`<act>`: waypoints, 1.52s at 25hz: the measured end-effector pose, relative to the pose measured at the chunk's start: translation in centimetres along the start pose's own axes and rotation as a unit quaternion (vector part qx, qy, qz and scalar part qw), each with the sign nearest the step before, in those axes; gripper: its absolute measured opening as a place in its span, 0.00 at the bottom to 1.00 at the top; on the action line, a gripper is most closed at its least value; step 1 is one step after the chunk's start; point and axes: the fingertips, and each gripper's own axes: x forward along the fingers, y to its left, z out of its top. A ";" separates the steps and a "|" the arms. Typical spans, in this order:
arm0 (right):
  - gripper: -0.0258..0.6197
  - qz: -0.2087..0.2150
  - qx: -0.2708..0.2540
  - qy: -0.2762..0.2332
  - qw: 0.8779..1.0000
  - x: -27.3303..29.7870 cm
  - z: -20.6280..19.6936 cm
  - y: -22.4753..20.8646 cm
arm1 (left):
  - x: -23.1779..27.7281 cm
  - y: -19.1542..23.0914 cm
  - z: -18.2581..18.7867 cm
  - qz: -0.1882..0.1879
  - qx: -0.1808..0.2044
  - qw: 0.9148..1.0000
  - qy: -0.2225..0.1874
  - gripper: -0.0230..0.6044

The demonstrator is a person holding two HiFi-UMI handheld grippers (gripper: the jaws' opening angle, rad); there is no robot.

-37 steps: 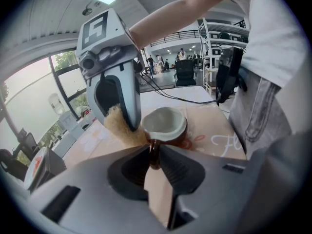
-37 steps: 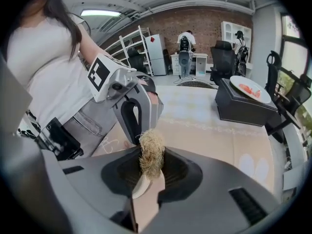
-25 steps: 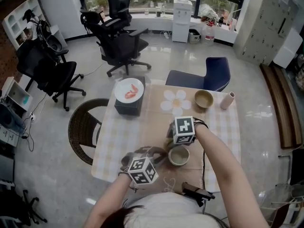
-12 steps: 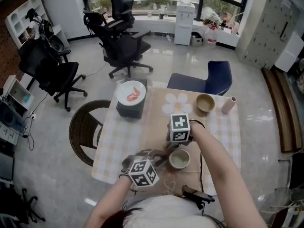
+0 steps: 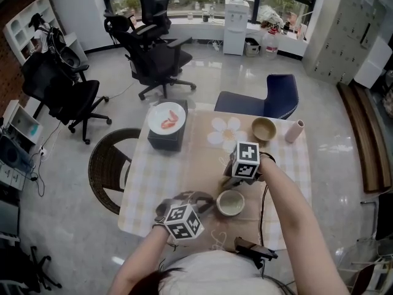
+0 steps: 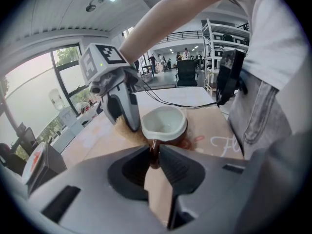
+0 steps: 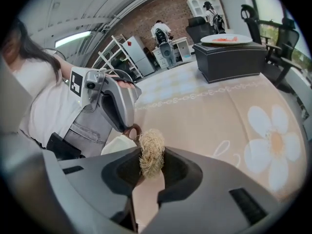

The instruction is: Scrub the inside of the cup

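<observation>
On counter, my left tongs clamp cup handle; right tongs clamp scrubber beside cup, scrubbing seemingly unfinished.

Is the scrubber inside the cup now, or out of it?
Out: the right gripper holds the scrubber beside the cup, not in it.
</observation>
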 end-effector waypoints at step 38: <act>0.19 -0.228 0.338 -0.316 0.857 -3.0 -9.4 3.3 | -0.3 -0.5 -1.1 -0.036 -0.127 0.991 0.019 0.14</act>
